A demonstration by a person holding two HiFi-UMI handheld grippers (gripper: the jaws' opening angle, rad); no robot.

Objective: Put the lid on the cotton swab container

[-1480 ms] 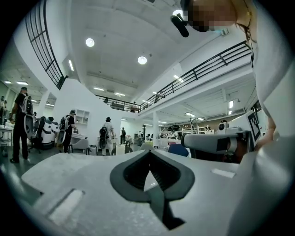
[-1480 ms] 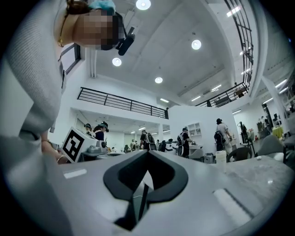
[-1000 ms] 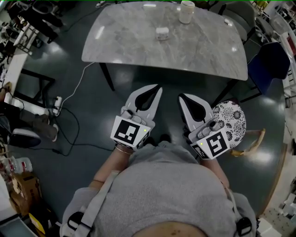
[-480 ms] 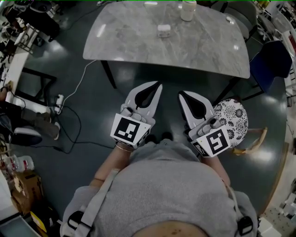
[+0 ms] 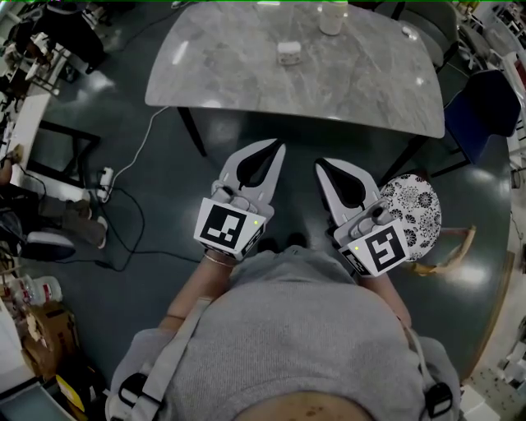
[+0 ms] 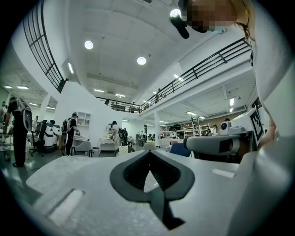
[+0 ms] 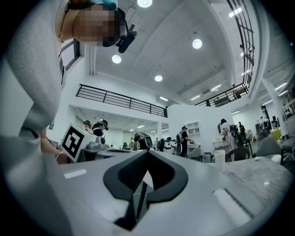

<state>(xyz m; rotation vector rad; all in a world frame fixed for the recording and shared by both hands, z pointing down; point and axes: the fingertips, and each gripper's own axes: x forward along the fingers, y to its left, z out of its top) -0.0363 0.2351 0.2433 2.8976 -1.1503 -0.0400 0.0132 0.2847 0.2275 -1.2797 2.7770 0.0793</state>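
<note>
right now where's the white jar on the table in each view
Head view: white jar at the top edge, right of centre.
Left gripper view: jar small, just left of centre.
Right gripper view: jar right of centre, mid-height.
Shared landmark: the marble table under it.

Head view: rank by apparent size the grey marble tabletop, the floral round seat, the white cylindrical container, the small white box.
1. grey marble tabletop
2. floral round seat, nearer the camera
3. white cylindrical container (cropped) and small white box: alike, unranked
</note>
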